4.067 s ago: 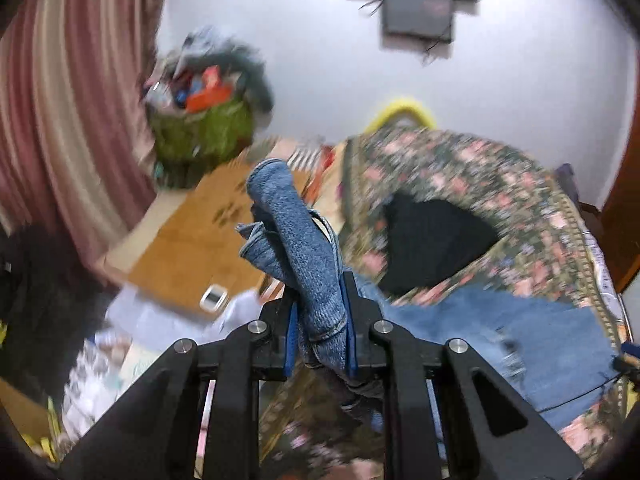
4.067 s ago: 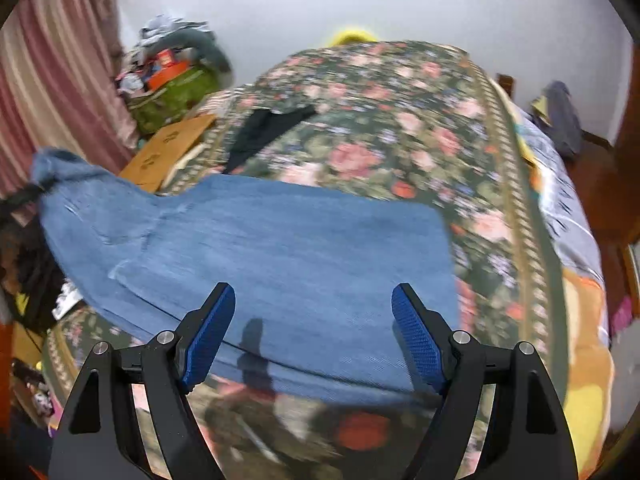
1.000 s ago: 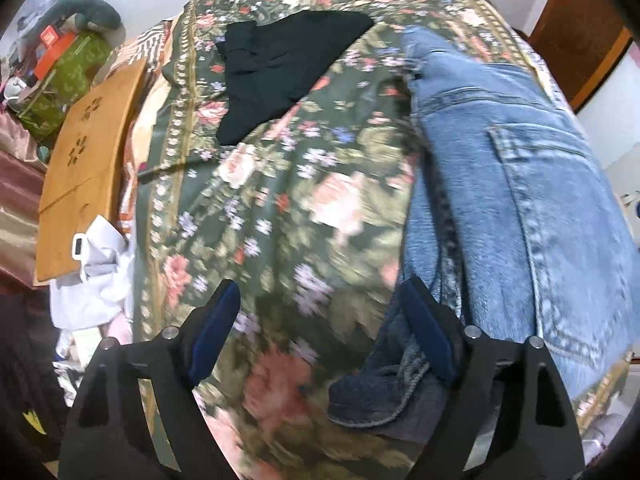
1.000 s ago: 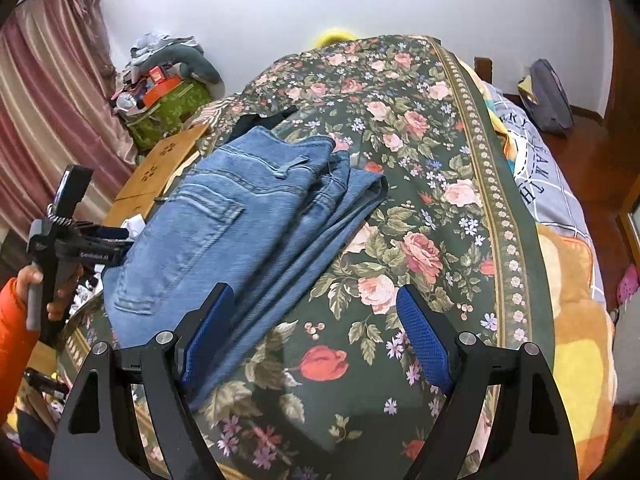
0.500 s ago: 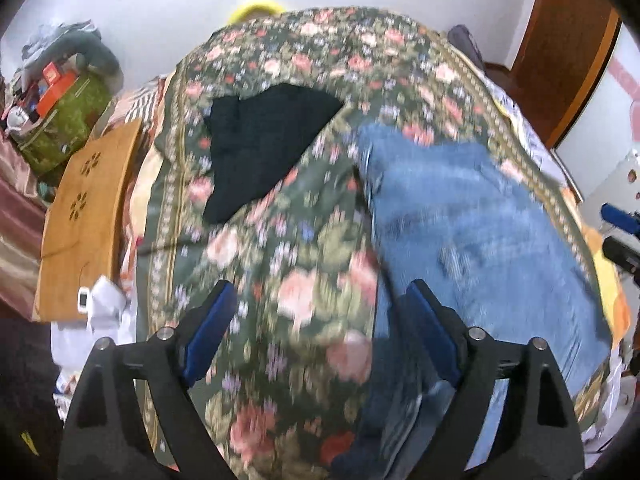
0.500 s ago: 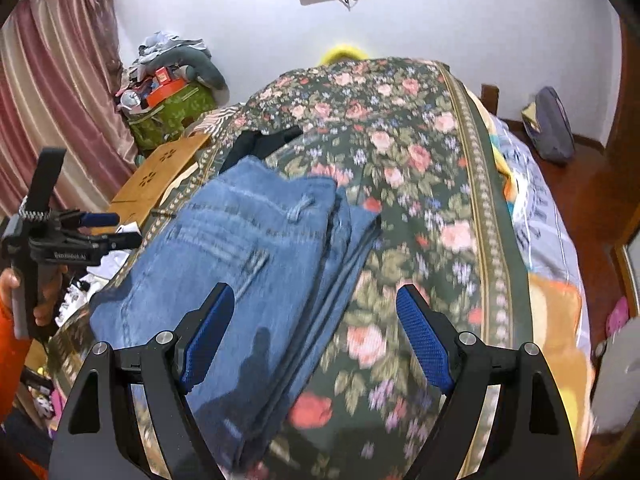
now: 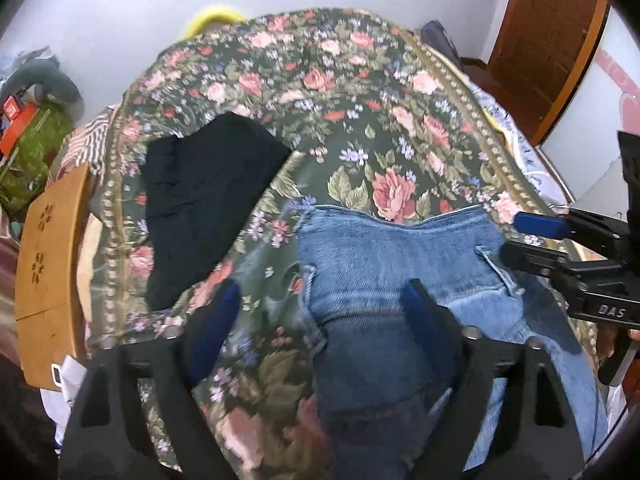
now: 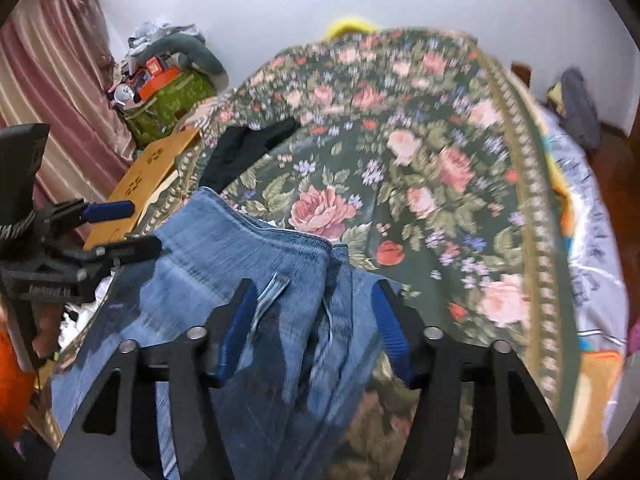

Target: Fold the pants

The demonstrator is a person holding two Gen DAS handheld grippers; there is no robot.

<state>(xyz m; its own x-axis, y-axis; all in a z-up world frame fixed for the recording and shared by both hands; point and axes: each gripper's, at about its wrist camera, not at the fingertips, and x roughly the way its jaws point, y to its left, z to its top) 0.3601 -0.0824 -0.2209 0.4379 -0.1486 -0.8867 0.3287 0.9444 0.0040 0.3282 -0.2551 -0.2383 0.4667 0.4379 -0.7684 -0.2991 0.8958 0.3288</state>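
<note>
Blue jeans (image 7: 392, 264) lie folded on the floral bedspread (image 7: 360, 120), waistband edge toward the far end. My left gripper (image 7: 320, 312) is open and empty, low over the jeans' left edge, its right finger above the denim. My right gripper (image 8: 314, 316) is open and empty, straddling the jeans' (image 8: 256, 256) right folded edge. Each gripper shows in the other's view: the right one (image 7: 536, 240) at the jeans' right side, the left one (image 8: 116, 228) at their left side.
A black garment (image 7: 200, 200) lies on the bed left of the jeans. A wooden board (image 7: 48, 264) and a cluttered green bag (image 8: 168, 100) stand beside the bed on the left. A wooden door (image 7: 552, 40) is at the right.
Both grippers have dropped lower and closer to the folded jeans. Earlier the left gripper let go of the denim it was holding.
</note>
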